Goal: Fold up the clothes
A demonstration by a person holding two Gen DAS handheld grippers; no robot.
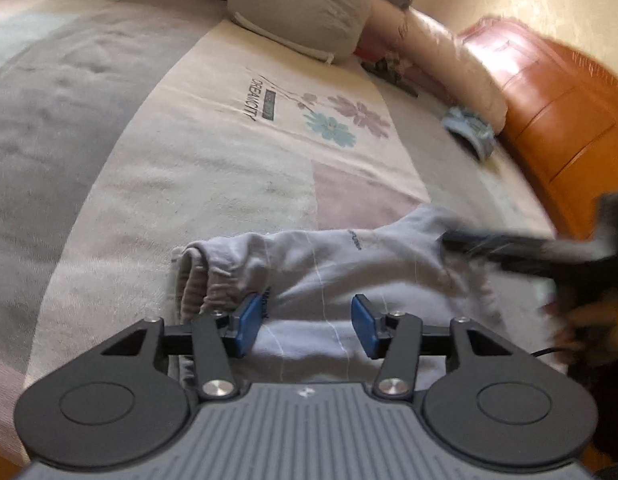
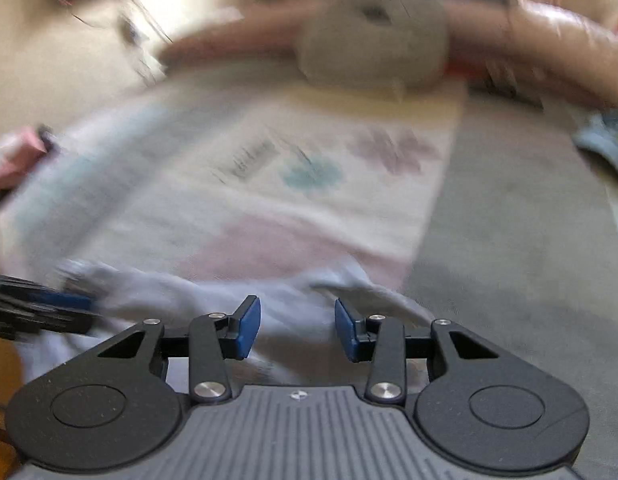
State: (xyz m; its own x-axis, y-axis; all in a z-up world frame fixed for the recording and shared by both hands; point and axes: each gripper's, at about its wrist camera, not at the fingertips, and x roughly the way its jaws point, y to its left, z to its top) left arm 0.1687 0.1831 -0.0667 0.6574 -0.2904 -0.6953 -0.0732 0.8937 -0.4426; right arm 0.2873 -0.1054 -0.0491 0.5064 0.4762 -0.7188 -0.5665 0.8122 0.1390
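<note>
A pale grey garment (image 1: 329, 268) with an elastic cuff or waistband at its left end lies bunched on the bed, near the front edge. My left gripper (image 1: 307, 326) is open just above it, fingers apart over the cloth. My right gripper (image 2: 297, 328) is open over the same garment (image 2: 213, 292), holding nothing. The right gripper shows blurred at the right of the left wrist view (image 1: 529, 248). The left gripper shows blurred at the left of the right wrist view (image 2: 41, 312).
The bed cover (image 1: 213, 152) is cream with a flower print, with grey and pink bands. A grey cushion (image 1: 305, 8) and pink bedding (image 1: 441, 64) lie at the far side. A small blue cloth (image 1: 469, 128) lies by an orange wooden headboard (image 1: 557, 112).
</note>
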